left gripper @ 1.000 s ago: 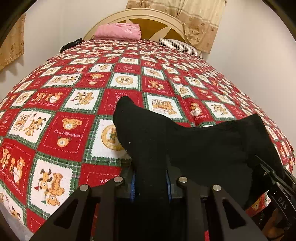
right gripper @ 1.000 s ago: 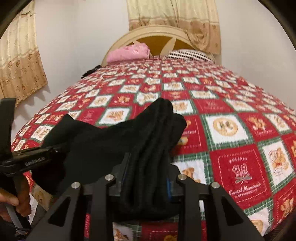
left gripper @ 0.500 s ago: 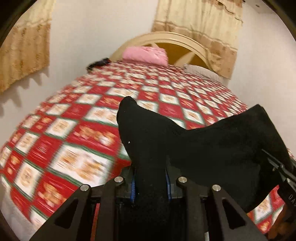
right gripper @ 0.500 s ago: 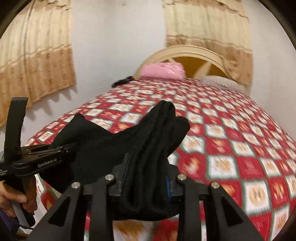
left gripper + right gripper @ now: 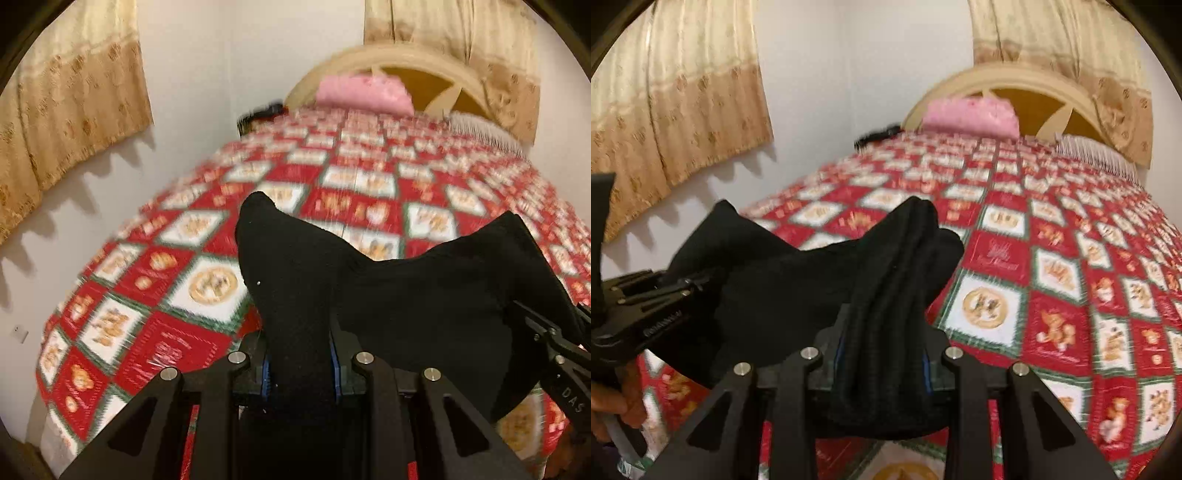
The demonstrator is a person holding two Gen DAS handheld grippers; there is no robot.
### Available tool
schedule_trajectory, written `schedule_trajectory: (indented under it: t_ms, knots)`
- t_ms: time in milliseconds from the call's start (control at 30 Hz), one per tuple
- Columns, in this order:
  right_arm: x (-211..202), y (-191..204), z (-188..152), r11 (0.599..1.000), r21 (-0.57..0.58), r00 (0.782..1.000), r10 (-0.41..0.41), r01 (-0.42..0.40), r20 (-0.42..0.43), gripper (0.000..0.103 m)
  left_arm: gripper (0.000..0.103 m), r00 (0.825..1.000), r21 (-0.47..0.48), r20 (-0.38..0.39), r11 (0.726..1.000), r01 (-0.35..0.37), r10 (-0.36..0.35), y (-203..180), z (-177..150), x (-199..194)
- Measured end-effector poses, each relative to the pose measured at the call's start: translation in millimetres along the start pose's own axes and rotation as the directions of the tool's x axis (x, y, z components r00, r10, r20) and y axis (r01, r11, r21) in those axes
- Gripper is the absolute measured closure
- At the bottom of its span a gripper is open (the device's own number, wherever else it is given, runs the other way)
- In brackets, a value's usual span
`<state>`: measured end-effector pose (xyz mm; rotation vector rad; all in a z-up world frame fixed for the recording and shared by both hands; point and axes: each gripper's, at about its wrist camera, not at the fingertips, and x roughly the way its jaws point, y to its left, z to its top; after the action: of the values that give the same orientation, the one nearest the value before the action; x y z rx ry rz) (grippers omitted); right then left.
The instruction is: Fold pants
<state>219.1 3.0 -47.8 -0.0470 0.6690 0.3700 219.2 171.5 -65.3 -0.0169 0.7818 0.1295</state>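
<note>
Here the left hand-held gripper [image 5: 299,369] is clamped on a bunched edge of the black pants [image 5: 424,295], the cloth filling the narrow gap between its blue-lined pads and rising ahead of them in a rounded peak. From that peak the fabric sags and runs across to the right, where it climbs to a second peak at the right hand-held gripper [image 5: 554,343], seen only in part at the right edge of the left wrist view.

In the right wrist view the right hand-held gripper [image 5: 882,362] likewise grips a thick, ribbed fold of the pants [image 5: 798,291], its jaws set a little apart with the cloth packed between them. The fabric stretches away to its left toward the left hand-held gripper [image 5: 679,291], whose black frame is held by a person's hand [image 5: 613,402] at the lower left edge.

The pants hang between the two tools, above the near end of the bed [image 5: 177,295], which is covered in a red, white and green patchwork quilt and is blurred in both views. Beyond the grippers, at the far end of the bed, a pink pillow [image 5: 364,92] rests against a cream arched headboard [image 5: 436,66], with a striped pillow [image 5: 1097,155] to its right. Beige curtains [image 5: 672,110] hang on the wall to the left and behind the headboard.
</note>
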Motion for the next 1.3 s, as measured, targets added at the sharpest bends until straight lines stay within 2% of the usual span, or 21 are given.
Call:
schedule_trajectory:
  t_ms: [33, 100, 167, 233, 267, 300, 400, 467, 567, 633, 667, 700, 767, 900, 1000, 1067, 1133, 1167, 1233, 1300]
  knots:
    - [10, -1, -3, 1.000, -0.003, 1.000, -0.008, 0.008, -0.031, 0.070, 0.076, 0.999, -0.007, -0.041, 1.000, -0.003, 0.003, 2, -4, 13]
    - [32, -7, -13, 0.999, -0.001, 0.994, -0.033, 0.033, -0.101, 0.068, 0.062, 0.996, -0.016, -0.082, 1.000, -0.023, 0.021, 4, -11, 27]
    - [48, -12, -24, 0.999, 0.003, 0.988, -0.045, 0.046, -0.150, 0.059, 0.039, 0.996, -0.022, -0.082, 0.999, -0.044, 0.043, 6, -17, 31]
    - [45, -21, -23, 0.998, 0.055, 0.989, -0.016, 0.024, -0.149, 0.052, 0.022, 0.994, -0.021, -0.076, 0.997, -0.075, 0.074, 15, -17, 29]
    - [43, -27, -23, 0.997, 0.075, 0.988, -0.002, 0.014, -0.151, 0.043, 0.020, 0.994, -0.032, -0.083, 0.997, -0.067, 0.064, 21, -18, 28]
    - [41, -30, -24, 0.996, 0.086, 0.988, 0.007, 0.006, -0.152, 0.036, 0.020, 0.995, -0.063, -0.095, 0.998, -0.030, 0.024, 32, -20, 26]
    - [32, -46, -29, 0.983, 0.171, 0.986, 0.091, -0.067, -0.139, 0.031, 0.020, 0.991, -0.136, -0.120, 0.990, 0.042, -0.058, 63, -24, 18]
    - [18, -57, -31, 0.968, 0.233, 0.987, 0.118, -0.090, -0.107, 0.028, 0.020, 0.991, -0.169, -0.118, 0.984, 0.050, -0.070, 82, -27, 6]
    - [-5, -73, -33, 0.944, 0.316, 0.992, 0.119, -0.099, -0.045, 0.027, 0.018, 0.995, -0.208, -0.098, 0.978, 0.011, -0.031, 101, -27, -8]
    - [-19, -79, -33, 0.935, 0.347, 0.997, 0.078, -0.068, -0.016, 0.027, 0.018, 0.992, -0.213, -0.074, 0.970, -0.119, 0.106, 106, -26, -20]
    - [-29, -77, -33, 0.938, 0.344, 0.999, 0.051, -0.052, 0.011, 0.033, 0.018, 0.989, -0.207, -0.060, 0.968, -0.143, 0.133, 105, -25, -23]
    - [-34, -74, -31, 0.945, 0.322, 0.999, 0.041, -0.047, 0.024, 0.058, 0.018, 0.988, -0.197, -0.039, 0.968, -0.155, 0.151, 102, -25, -28]
    - [-40, -57, -24, 0.969, 0.244, 1.000, 0.019, -0.023, 0.018, 0.092, 0.018, 0.991, -0.166, 0.000, 0.977, -0.132, 0.134, 86, -21, -37]
    - [-37, -16, -18, 0.991, 0.119, 0.998, 0.068, -0.068, 0.004, 0.092, 0.018, 0.997, -0.096, 0.050, 0.994, -0.048, 0.053, 44, -21, -43]
    - [-31, 7, -23, 0.998, 0.040, 0.999, 0.053, -0.052, -0.011, 0.091, 0.018, 0.999, -0.025, 0.008, 0.999, -0.033, 0.034, 11, -28, -29]
    - [-18, 7, -32, 0.998, 0.041, 0.997, 0.040, -0.038, -0.070, 0.091, 0.018, 0.998, -0.002, -0.029, 0.999, -0.053, 0.053, 1, -33, -12]
    - [-1, -4, -44, 0.996, 0.090, 0.991, 0.028, -0.017, -0.131, 0.097, 0.018, 0.994, -0.001, -0.075, 0.997, -0.080, 0.080, -2, -41, 3]
    - [-1, -9, -48, 0.994, 0.107, 0.994, 0.034, -0.023, -0.101, 0.101, 0.018, 0.993, -0.017, -0.088, 0.997, -0.077, 0.075, -1, -44, 8]
    - [-1, -15, -49, 0.991, 0.130, 0.995, 0.053, -0.041, -0.089, 0.101, 0.017, 0.997, -0.078, -0.065, 0.996, -0.051, 0.046, 6, -48, 8]
    - [0, -16, -49, 0.990, 0.137, 0.995, 0.057, -0.045, -0.084, 0.101, 0.016, 0.997, -0.101, -0.070, 0.994, -0.042, 0.035, 8, -50, 8]
